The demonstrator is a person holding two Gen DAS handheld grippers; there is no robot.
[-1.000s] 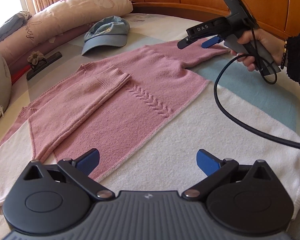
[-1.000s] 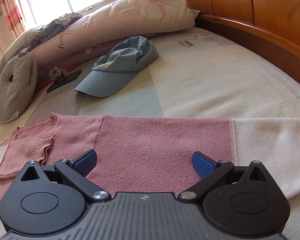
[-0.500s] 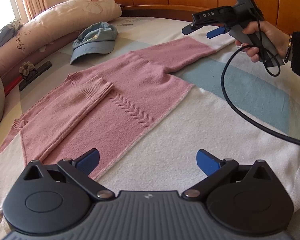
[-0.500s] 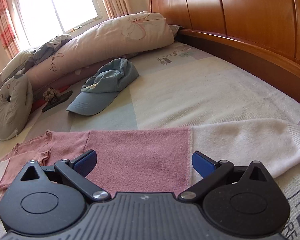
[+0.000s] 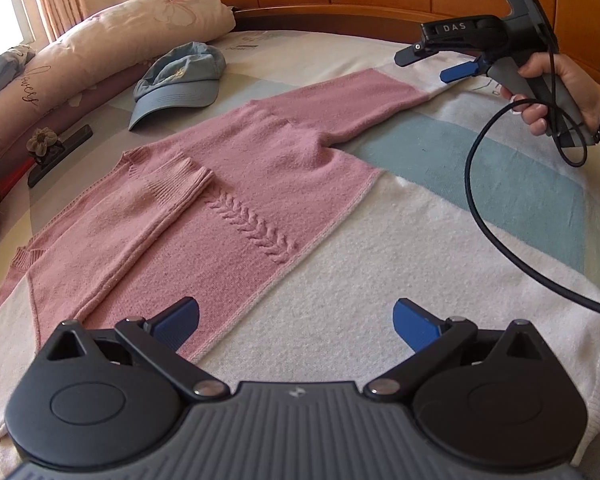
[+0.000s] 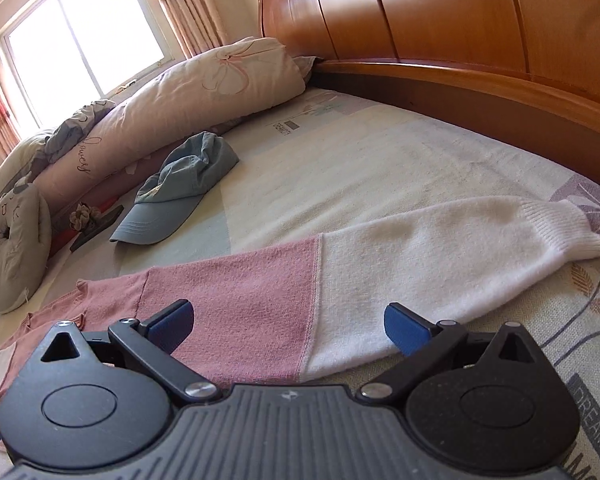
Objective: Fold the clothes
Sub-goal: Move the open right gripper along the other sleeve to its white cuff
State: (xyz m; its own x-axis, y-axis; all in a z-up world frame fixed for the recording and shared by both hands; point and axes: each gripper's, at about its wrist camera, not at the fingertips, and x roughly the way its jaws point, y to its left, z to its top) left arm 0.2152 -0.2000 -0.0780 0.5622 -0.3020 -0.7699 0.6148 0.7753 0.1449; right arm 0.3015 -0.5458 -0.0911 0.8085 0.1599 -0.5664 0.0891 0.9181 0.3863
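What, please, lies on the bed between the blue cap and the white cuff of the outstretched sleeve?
Only bare bedsheet separates the blue cap from the white cuff; the right wrist view shows this stretch.

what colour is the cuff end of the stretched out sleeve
White: the sleeve turns from pink to white, cuff included. Clearest in the right wrist view.

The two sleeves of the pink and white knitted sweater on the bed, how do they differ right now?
The folded sleeve lies across the body of the pink and white knitted sweater; the outstretched sleeve lies flat on the patterned bedsheet, pointing away from the body. The folded sleeve shows a pink ribbed cuff; the outstretched sleeve ends in white with a white ribbed cuff. The open right gripper hovers over the outstretched sleeve only. Both are soft knit with ribbed cuffs.
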